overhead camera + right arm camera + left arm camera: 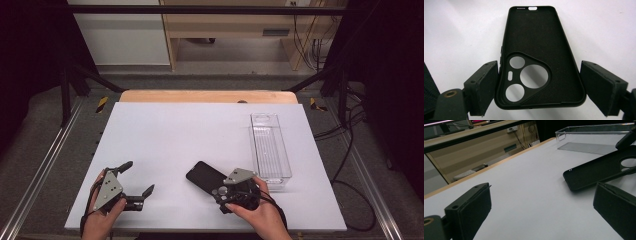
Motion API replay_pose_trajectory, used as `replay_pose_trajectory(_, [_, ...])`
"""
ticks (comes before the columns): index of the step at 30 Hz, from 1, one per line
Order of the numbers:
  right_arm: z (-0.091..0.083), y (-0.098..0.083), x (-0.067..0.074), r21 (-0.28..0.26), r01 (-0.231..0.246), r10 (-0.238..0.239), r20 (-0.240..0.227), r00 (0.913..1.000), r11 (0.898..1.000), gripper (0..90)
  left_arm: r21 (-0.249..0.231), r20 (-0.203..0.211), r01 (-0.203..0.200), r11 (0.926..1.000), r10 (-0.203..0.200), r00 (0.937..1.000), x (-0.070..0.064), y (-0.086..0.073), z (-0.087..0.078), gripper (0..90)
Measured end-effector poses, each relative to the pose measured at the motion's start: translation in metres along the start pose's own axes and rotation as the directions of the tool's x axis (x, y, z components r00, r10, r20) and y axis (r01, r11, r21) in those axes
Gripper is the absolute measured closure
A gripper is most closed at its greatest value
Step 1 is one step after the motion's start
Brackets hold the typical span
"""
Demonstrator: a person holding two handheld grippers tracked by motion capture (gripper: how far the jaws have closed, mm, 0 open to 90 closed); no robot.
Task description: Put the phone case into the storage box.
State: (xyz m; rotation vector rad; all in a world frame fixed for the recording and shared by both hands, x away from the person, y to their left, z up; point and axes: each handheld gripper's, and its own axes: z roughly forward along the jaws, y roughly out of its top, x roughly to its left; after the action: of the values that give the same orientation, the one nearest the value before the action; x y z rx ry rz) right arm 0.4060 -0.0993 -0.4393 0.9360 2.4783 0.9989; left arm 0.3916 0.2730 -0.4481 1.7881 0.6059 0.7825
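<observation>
A black phone case (204, 175) lies inside-up on the white table, its camera cut-out toward the person. In the right gripper view the case (536, 37) sits between the two pads, and both pads touch its long sides near the cut-out. My right gripper (220, 186) is shut on that end. In the left gripper view the case (599, 170) looks tilted, its far end resting on the table. My left gripper (138, 177) rests at the front left, jaws wide open with nothing between them (541, 205).
A clear, long plastic tray (270, 147) stands at the right side of the table, just beyond the right hand, and shows as tray (596, 135) too. The white table surface (175, 135) stretches bare behind both grippers. A wooden edge runs along the back.
</observation>
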Motion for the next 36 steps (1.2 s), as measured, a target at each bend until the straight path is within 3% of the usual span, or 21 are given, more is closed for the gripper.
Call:
replay_pose_trajectory(3, [-0.001, 0.005, -0.004, 0.001, -0.011, 0.011, -0.014, 0.9998, 1.0, 17.4, 0.014, 0.001, -0.024, 0.9996, 0.024, 0.9997, -0.003, 0.001, 0.001, 1.8])
replay_pose_trajectory(8, [-0.004, 0.023, -0.012, 0.017, 0.009, -0.009, -0.023, 0.9997, 1.0, 17.4, 0.028, 0.021, -0.072, 0.997, 0.071, 0.9972, -0.012, 0.005, 0.006, 2.0])
replay_pose_trajectory(10, [-0.005, 0.032, -0.016, 0.036, 0.021, -0.02, -0.021, 0.9996, 0.999, 17.4, 0.01, 0.047, -0.053, 0.9986, 0.052, 0.9976, -0.015, 0.007, 0.01, 2.0])
replay_pose_trajectory(13, [-0.004, 0.045, -0.021, 0.058, 0.032, -0.031, -0.022, 0.9993, 0.998, 17.4, 0.012, 0.052, -0.074, 0.9972, 0.073, 0.996, -0.019, 0.011, 0.018, 2.1])
replay_pose_trajectory(17, [-0.004, 0.062, -0.025, 0.082, 0.051, -0.048, -0.029, 0.9984, 0.995, 17.4, 0.005, 0.075, -0.123, 0.9924, 0.123, 0.9896, -0.029, 0.019, 0.034, 2.3])
replay_pose_trajectory(21, [-0.004, 0.074, -0.026, 0.102, 0.053, -0.048, -0.042, 0.9979, 0.993, 17.4, 0.012, 0.101, -0.165, 0.9862, 0.163, 0.9814, -0.039, 0.027, 0.061, 2.7])
replay_pose_trajectory(23, [-0.002, 0.078, -0.026, 0.109, 0.054, -0.048, -0.05, 0.9976, 0.993, 17.4, 0.02, 0.118, -0.199, 0.9798, 0.195, 0.9737, -0.047, 0.029, 0.073, 3.5])
replay_pose_trajectory(26, [0.0, 0.08, -0.025, 0.12, 0.051, -0.044, -0.063, 0.9971, 0.991, 17.4, 0.039, 0.125, -0.287, 0.9571, 0.28, 0.9518, -0.06, 0.028, 0.082, 8.3])
replay_pose_trajectory(27, [0.001, 0.081, -0.024, 0.122, 0.056, -0.048, -0.07, 0.9964, 0.991, 17.4, 0.047, 0.124, -0.301, 0.9524, 0.294, 0.9479, -0.063, 0.027, 0.083, 8.7])
replay_pose_trajectory(30, [0.003, 0.084, -0.021, 0.117, 0.058, -0.048, -0.086, 0.9951, 0.991, 17.4, 0.062, 0.103, -0.331, 0.9417, 0.324, 0.9405, -0.067, 0.025, 0.084, 10.9])
replay_pose_trajectory(33, [0.003, 0.089, -0.018, 0.117, 0.071, -0.06, -0.09, 0.9941, 0.991, 17.4, 0.051, 0.073, -0.348, 0.9363, 0.344, 0.9363, -0.068, 0.026, 0.081, 13.6])
replay_pose_trajectory(35, [0.001, 0.092, -0.015, 0.114, 0.07, -0.06, -0.095, 0.9937, 0.991, 17.4, 0.052, 0.058, -0.373, 0.9262, 0.37, 0.927, -0.068, 0.026, 0.079, 14.8])
replay_pose_trajectory(36, [0.001, 0.093, -0.013, 0.111, 0.071, -0.06, -0.097, 0.9935, 0.991, 17.3, 0.05, 0.056, -0.374, 0.9263, 0.371, 0.927, -0.068, 0.026, 0.078, 15.5])
